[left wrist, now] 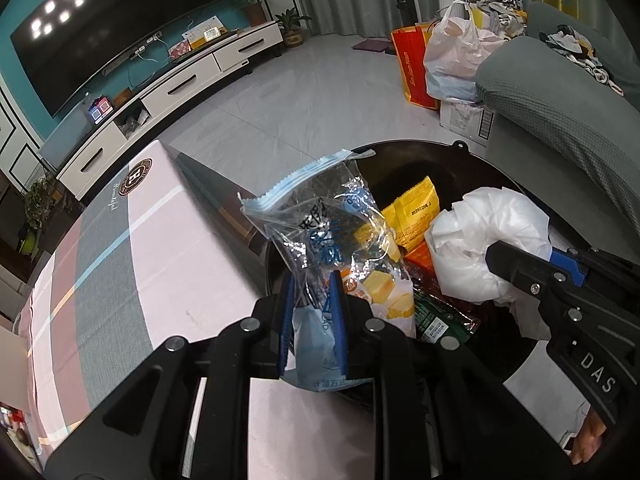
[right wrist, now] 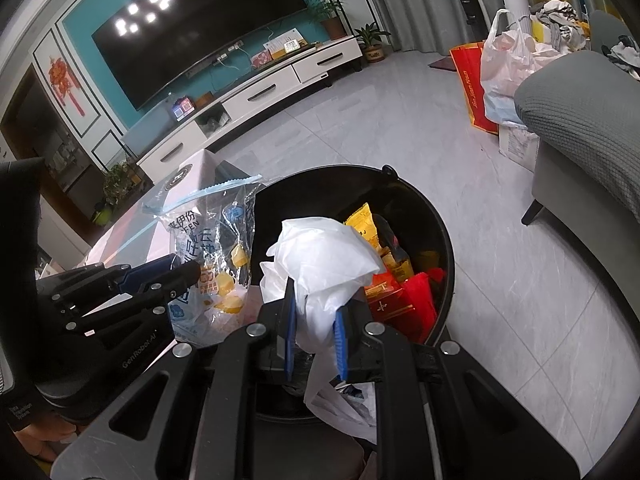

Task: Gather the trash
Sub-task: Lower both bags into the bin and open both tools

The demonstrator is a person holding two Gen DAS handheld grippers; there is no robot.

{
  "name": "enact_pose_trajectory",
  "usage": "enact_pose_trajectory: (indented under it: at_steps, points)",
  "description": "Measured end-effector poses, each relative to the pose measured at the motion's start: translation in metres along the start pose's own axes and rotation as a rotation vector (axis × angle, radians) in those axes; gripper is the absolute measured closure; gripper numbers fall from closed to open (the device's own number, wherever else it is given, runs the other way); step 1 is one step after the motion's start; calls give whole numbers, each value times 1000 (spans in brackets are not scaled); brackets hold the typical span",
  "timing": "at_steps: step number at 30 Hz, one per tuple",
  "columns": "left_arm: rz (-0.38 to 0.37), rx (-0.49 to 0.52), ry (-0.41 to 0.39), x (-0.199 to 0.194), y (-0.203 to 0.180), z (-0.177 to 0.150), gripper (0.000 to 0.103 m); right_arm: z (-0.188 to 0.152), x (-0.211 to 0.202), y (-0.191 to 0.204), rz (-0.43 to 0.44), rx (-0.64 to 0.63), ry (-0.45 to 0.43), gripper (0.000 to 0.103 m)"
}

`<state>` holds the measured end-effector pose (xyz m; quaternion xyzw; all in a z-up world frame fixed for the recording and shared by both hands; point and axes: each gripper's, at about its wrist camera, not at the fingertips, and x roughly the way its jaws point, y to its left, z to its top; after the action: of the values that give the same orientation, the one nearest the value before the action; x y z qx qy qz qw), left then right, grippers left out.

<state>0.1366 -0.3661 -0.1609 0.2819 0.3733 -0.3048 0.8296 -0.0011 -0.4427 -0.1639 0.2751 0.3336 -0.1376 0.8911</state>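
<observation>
One round black bin [right wrist: 442,240] stands on the floor beside the bench [left wrist: 120,248], holding yellow, red and green wrappers. Above its rim, the left gripper [left wrist: 312,300] pinches one clear snack bag [left wrist: 320,216] at nine o'clock; the right gripper [right wrist: 316,312] pinches one crumpled white plastic bag [right wrist: 324,256] at centre.

- Home living room.
- Big wall TV [right wrist: 200,36] hung on a teal wall over a long white media console [right wrist: 256,96].
- Grey sofa [right wrist: 580,120] stood at right; potted plants [right wrist: 372,40] and curtains sat behind.
- Tile floor [right wrist: 400,128]; shopping bags [right wrist: 508,68] sat beside the sofa.
</observation>
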Motion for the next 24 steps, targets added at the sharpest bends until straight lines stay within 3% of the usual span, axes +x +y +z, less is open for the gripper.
enact_pose_trajectory:
  at_steps: [24]
  points:
    - [6, 22, 32, 12, -6, 0, 81, 0, 8, 1, -16, 1, 36, 84]
